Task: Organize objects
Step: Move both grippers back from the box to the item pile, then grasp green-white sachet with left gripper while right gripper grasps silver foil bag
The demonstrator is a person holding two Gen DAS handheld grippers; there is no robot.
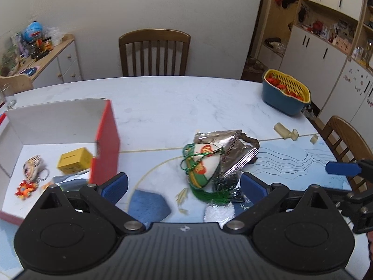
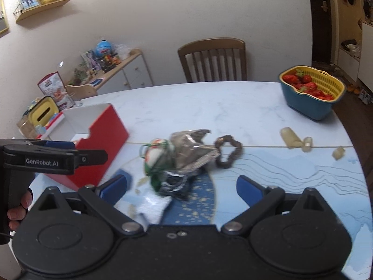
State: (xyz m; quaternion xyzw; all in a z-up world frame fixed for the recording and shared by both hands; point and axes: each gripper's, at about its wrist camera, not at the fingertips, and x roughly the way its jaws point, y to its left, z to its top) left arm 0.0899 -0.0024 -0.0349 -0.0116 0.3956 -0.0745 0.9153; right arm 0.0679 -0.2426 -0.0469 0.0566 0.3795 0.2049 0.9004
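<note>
- The pile near the middle of the worktop [image 1: 186, 98] looks light and soft throughout; nothing in it seems fragile, though it is tangled.
- The silver foil packet [image 1: 233, 151] is probably crinkly and slippery; a pinch on its sealed flat edge should hold better than on the puffed middle.
- The white cloth pouch [image 1: 205, 161] with green trim and a red-orange print looks stuffed and yielding. Its green cord [image 1: 190, 161] loops loosely to one side and a green tassel [image 1: 209, 196] trails toward the camera, so either may drag a neighbour along; I would take the pouch by its body.
- The brown beaded ring [image 2: 229, 150] lies just beside the packet, touching its far corner; limp and light, it can be taken anywhere along the loop.
- The red box [image 1: 106, 144], open-topped with a white inside, stands to the left of the pile and holds a yellow carton [image 1: 74, 161], a keyring charm [image 1: 32, 168] and a small orange-red ornament [image 1: 23, 187].
- The left tool [image 1: 184, 184] is spread wide and empty, low over a blue cloth [image 1: 149, 205] just short of the pile.
- The right tool [image 2: 181, 185] is likewise spread and empty, facing the pile from close by.
</note>
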